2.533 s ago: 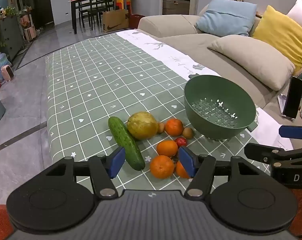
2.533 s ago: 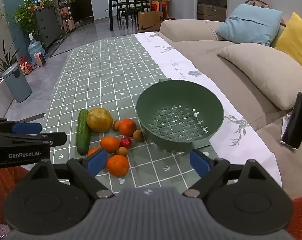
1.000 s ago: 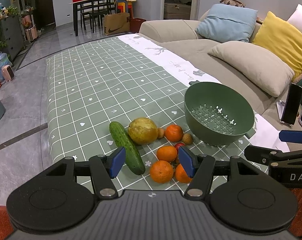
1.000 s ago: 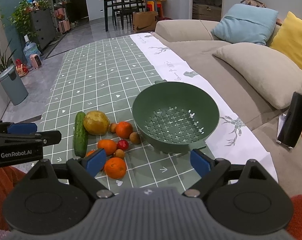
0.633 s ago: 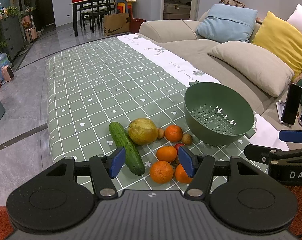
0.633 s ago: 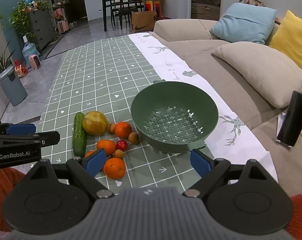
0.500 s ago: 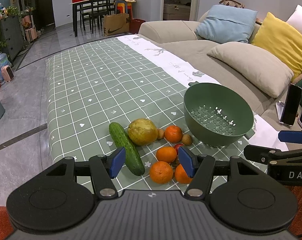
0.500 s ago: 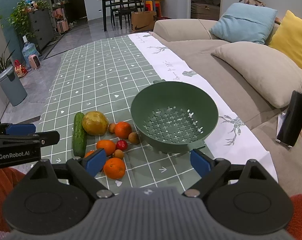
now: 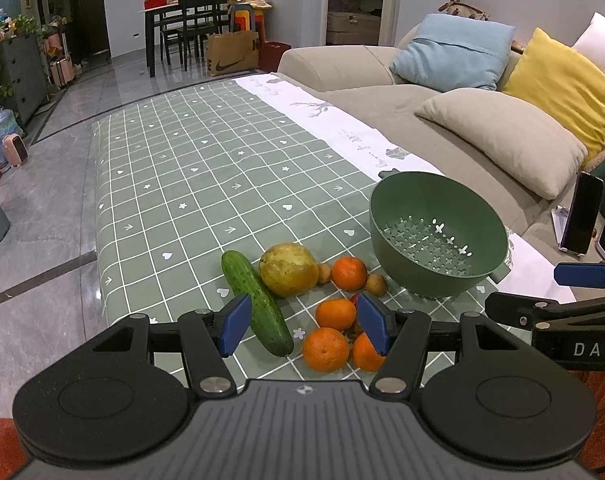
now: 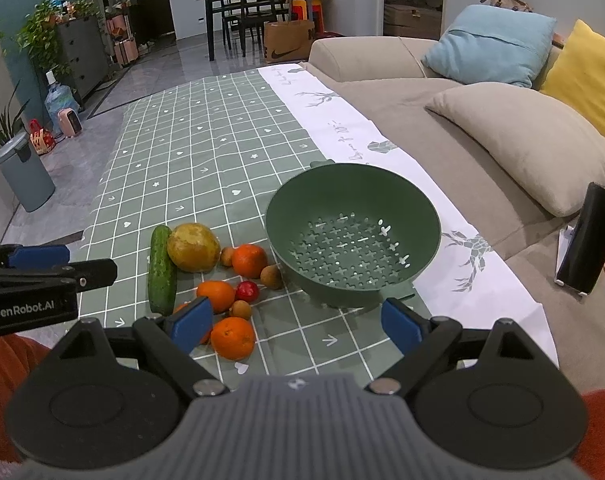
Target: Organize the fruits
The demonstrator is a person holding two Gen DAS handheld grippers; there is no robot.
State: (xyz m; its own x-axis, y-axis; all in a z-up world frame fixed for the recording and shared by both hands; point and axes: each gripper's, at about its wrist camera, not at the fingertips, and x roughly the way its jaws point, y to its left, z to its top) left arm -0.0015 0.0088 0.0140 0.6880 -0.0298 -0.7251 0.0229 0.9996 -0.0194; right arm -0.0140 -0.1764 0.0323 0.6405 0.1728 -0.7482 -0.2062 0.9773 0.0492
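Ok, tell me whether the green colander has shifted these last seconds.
No. The green colander sits on the same edge of the white border strip, the small brown fruit beside its base as before.

Tablecloth (image 10: 206, 152), centre of frame: sage green with a white grid, small white hearts, stars and arrows; white border with grey motifs along its right edge. Colander (image 10: 302, 200), centre right: dark green, cross-shaped perforations. Cucumber (image 10: 161, 270), lower left: dark green. Pear (image 10: 193, 247) beside it: yellow-brown, mottled. Oranges (image 10: 233, 338): bright orange. Small round fruit (image 10: 247, 291): red. Gripper pads (image 10: 190, 324), bottom: blue on black arms. Cushions, upper right: light blue (image 10: 490, 44), yellow (image 10: 586, 72), beige (image 10: 530, 140).
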